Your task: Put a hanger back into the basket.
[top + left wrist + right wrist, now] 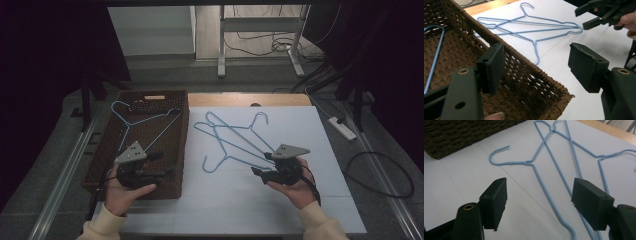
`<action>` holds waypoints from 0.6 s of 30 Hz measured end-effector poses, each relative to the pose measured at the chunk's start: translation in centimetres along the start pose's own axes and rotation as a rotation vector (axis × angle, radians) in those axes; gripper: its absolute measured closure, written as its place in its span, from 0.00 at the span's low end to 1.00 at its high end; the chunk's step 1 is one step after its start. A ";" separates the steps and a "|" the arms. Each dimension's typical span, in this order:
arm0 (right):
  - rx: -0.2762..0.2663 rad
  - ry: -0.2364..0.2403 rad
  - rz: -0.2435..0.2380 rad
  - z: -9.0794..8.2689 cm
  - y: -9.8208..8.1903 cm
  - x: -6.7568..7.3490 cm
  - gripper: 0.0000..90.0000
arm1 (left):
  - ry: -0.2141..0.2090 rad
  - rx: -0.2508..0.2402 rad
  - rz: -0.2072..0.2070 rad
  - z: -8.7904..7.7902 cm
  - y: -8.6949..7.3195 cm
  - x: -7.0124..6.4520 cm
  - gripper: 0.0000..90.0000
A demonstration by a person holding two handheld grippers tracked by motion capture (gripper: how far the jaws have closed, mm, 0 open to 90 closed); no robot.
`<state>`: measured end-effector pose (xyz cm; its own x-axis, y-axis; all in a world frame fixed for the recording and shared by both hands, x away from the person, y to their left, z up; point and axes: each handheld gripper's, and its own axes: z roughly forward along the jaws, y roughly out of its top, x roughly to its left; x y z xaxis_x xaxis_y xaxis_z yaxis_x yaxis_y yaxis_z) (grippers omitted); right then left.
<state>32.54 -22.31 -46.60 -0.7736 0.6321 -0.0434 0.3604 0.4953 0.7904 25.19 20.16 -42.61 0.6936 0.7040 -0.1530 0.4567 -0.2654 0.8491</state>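
Two grippers' fingers point(499, 202) spread empty, two blue hangers point(230, 137) on table point(300, 200), one hanger point(142, 117) in basket point(100, 170)

Light blue hangers point(235, 137), dark brown woven basket point(177, 187), white table point(240, 200), black grippers, cream sleeves point(105, 227).

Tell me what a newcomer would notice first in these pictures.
Probably the light blue wire hangers, lying crossed over each other on the white table in the middle. Next, the brown wicker basket at the left, with another blue hanger resting in it. A person's hands hold the left gripper over the basket and the right gripper by the hangers, both with jaws open.
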 end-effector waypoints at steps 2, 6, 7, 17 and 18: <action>0.034 0.003 -0.008 0.6 0.2 -0.2 0.33 | 0.003 0.003 -0.002 0.0 0.0 0.0 0.34; 0.083 0.019 -0.012 1.7 0.7 -0.4 0.35 | 0.006 0.003 -0.001 0.0 0.0 0.0 0.34; 0.092 0.022 -0.016 2.1 0.9 -0.4 0.36 | 0.007 0.002 -0.001 0.0 -0.1 -0.1 0.34; 0.151 0.038 -0.038 4.6 2.8 -0.4 0.41 | 0.010 -0.001 -0.010 -0.3 -0.4 0.1 0.34; 0.156 0.038 -0.039 4.8 3.0 -0.4 0.42 | 0.005 -0.003 -0.018 -0.2 -0.4 0.1 0.34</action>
<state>36.44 -18.24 -47.16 -0.8064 0.5895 -0.0466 0.4045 0.6074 0.6837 24.93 20.49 -42.86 0.6826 0.7118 -0.1655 0.4670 -0.2506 0.8480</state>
